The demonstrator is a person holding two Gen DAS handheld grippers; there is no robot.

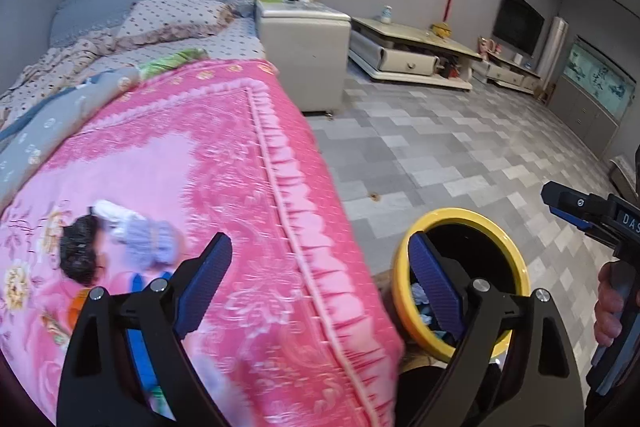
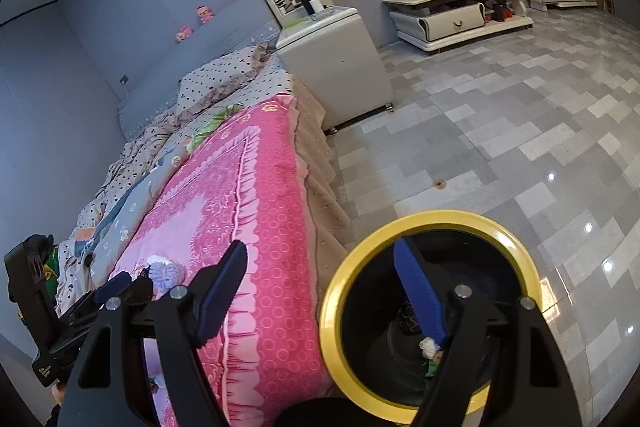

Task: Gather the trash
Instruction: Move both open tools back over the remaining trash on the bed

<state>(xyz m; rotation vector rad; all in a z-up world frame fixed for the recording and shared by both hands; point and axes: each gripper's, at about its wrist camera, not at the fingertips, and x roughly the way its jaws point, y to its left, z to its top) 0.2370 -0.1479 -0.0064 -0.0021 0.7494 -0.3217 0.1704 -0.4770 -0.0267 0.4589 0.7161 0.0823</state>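
Observation:
A yellow-rimmed black trash bin (image 1: 404,263) stands on the floor beside the bed; it also shows in the right wrist view (image 2: 332,291) with scraps at its bottom (image 2: 429,345). On the pink blanket (image 1: 224,155) lie a crumpled black bag (image 1: 78,253), white paper (image 1: 114,213) and a lavender knitted piece (image 1: 154,241); the knitted piece also shows in the right wrist view (image 2: 168,273). My left gripper (image 1: 320,279) is open and empty over the bed's edge. My right gripper (image 2: 320,279) is open and empty, one finger over the bin.
The bed carries dotted bedding (image 1: 176,19) and a grey quilt (image 1: 60,115). A white cabinet (image 1: 304,55) stands at the bedside, low TV stands (image 1: 412,47) along the wall. Grey tiled floor (image 1: 440,147) lies to the right.

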